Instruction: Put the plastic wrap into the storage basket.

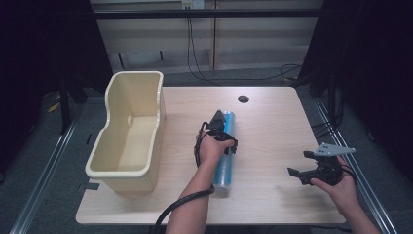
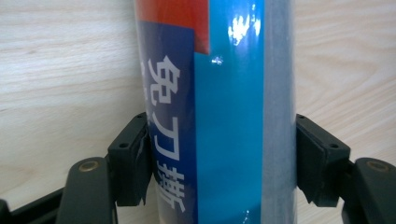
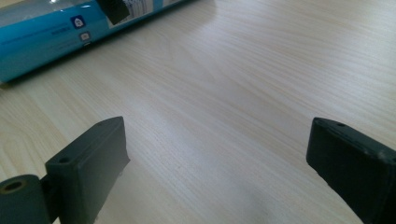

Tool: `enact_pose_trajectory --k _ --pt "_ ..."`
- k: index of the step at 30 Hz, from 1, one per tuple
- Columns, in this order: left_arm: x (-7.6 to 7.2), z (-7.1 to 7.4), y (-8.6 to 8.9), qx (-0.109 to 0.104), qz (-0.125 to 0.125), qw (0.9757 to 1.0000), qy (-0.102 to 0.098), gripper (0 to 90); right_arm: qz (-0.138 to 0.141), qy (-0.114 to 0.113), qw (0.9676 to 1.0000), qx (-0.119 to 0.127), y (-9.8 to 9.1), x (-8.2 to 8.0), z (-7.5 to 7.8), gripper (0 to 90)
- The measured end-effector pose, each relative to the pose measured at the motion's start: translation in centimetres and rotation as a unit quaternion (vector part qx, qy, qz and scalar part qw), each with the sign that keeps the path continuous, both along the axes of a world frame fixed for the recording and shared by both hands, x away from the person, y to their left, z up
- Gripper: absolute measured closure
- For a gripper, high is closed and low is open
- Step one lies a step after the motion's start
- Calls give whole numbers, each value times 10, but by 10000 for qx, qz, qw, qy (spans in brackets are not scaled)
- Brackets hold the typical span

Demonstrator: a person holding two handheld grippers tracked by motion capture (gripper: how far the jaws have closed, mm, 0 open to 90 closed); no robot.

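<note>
Blue roll (image 2: 233, 116) ends cut off, gripped.

Bare forearms, no sleeves here. The left tool (image 1: 217, 127) is black, a thick black cable looping off it. The right tool (image 1: 301, 165) carries a grey three-cornered plate; its blocky black jaws show screw holes, brass-coloured pivots behind.

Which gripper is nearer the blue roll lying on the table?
Left. The left gripper is clamped on the blue roll, one pad on each side. The right gripper is off to the roll's right over bare table, jaws open, apart from it.
</note>
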State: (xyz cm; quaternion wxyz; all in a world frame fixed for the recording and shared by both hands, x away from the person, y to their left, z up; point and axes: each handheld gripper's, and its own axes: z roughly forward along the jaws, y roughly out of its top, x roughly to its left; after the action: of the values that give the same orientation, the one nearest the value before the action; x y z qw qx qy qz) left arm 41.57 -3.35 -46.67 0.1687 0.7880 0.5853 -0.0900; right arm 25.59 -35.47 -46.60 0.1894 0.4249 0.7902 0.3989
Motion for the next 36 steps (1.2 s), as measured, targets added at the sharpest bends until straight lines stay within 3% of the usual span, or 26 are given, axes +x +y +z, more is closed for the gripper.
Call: enact_pose_trajectory --k 2,5,10,14,16,19,21,30,36 --pt "-1 4 1 114 -36 9999 6 316 6 4 10000 24 0 1 0 51" --pt "0 9 5 55 -28 10000 63 318 55 -11 10000 37 0 1 0 51" --pt "-1 30 13 132 -76 9999 3 321 66 -41 10000 40 0 1 1 50" --pt "-2 38 17 174 -108 9997 100 322 10 -23 10000 79 -1 0 2 49" --pt "-3 37 19 251 -215 9994 107 322 10 -13 10000 82 0 0 2 49" --pt "-5 33 18 228 -140 9996 49 322 49 -34 10000 74 0 0 2 49" --pt "-7 26 18 262 -189 9994 125 322 38 -25 10000 81 0 -1 2 49" --pt "-11 5 17 271 -179 9994 130 321 27 -45 10000 68 0 0 2 49" --pt "-9 5 15 216 -85 9997 88 316 69 -86 9999 52 1 0 2 49"
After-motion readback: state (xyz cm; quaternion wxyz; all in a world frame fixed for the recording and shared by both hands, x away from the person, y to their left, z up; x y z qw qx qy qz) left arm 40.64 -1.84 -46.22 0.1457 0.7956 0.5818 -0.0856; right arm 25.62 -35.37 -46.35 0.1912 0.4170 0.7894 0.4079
